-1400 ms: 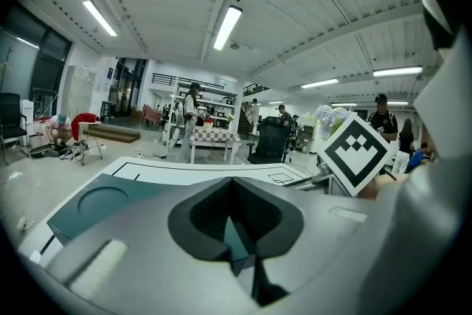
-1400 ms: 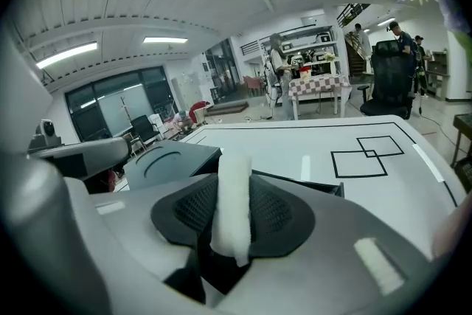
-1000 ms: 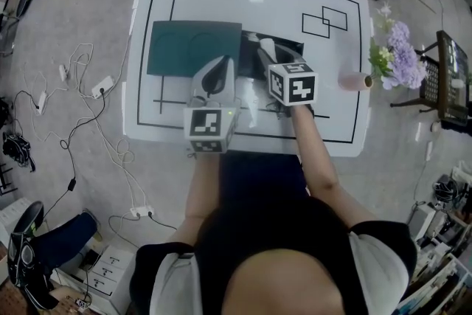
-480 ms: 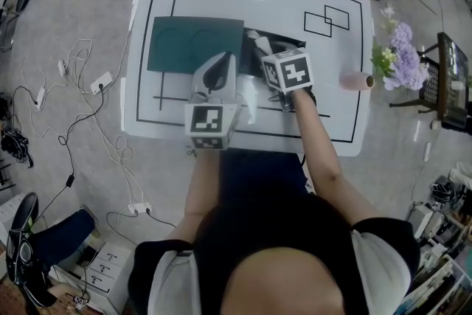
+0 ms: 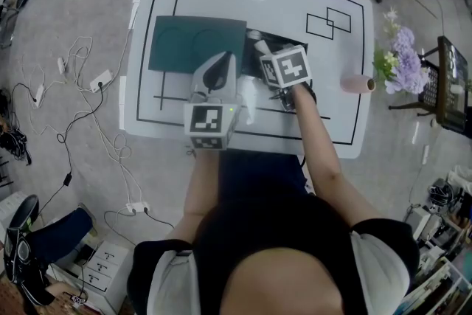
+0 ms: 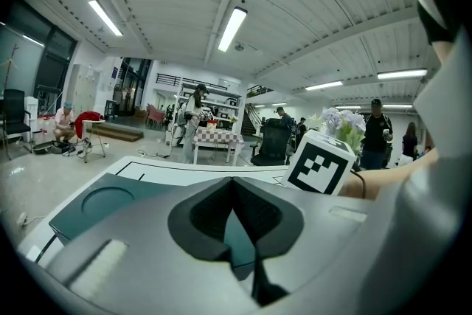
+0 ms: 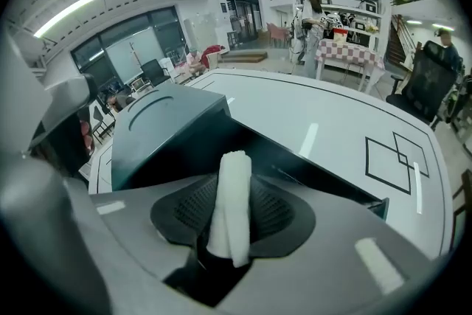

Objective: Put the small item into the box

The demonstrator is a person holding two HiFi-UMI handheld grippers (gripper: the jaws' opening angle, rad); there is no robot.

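Rolled white cloth (image 7: 227, 225) stands clamped near its lower end in the right gripper (image 7: 233, 184), its free tip poking past the fingers. It looks light and soft, so it should squash rather than slip; a mid-length hold seems safest. At 9 o'clock, the left gripper (image 5: 215, 74) has its fingers closed to a thin seam. Beyond, at 12 o'clock, the dark box (image 5: 289, 41) lies open on the tabletop (image 5: 332, 99), with its teal lid (image 5: 195, 44) at 11 o'clock.

No legible text, label, brand or number anywhere.
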